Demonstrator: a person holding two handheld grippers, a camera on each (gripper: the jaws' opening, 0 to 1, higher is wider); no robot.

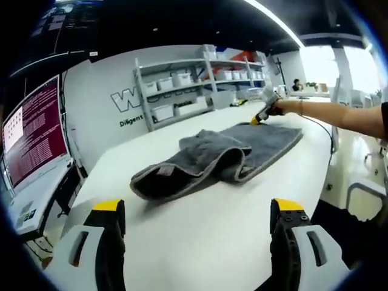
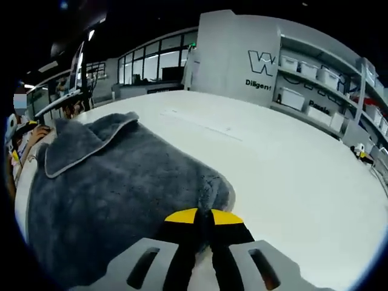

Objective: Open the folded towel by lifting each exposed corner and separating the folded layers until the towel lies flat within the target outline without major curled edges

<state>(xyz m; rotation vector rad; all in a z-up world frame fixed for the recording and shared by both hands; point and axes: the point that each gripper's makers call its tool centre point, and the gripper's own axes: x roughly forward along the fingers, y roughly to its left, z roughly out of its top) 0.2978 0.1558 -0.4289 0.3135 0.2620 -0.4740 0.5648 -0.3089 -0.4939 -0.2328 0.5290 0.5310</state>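
your right tool (image 2: 203,213) is pinching the towel (image 2: 115,182) edge, jaws closed; your left tool (image 1: 197,209) is hanging wide open, empty, over the worktop (image 1: 200,230).

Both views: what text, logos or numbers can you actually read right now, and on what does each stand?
"W", the start of a large logo, the rest cut off: on the grey wall.
"Diligent", small lettering under it, last letter doubtful: same wall.
Monitor: rows of pale text on a dark red screen, too small to read.
Shelf bins: no readable labels.
Towel: none.
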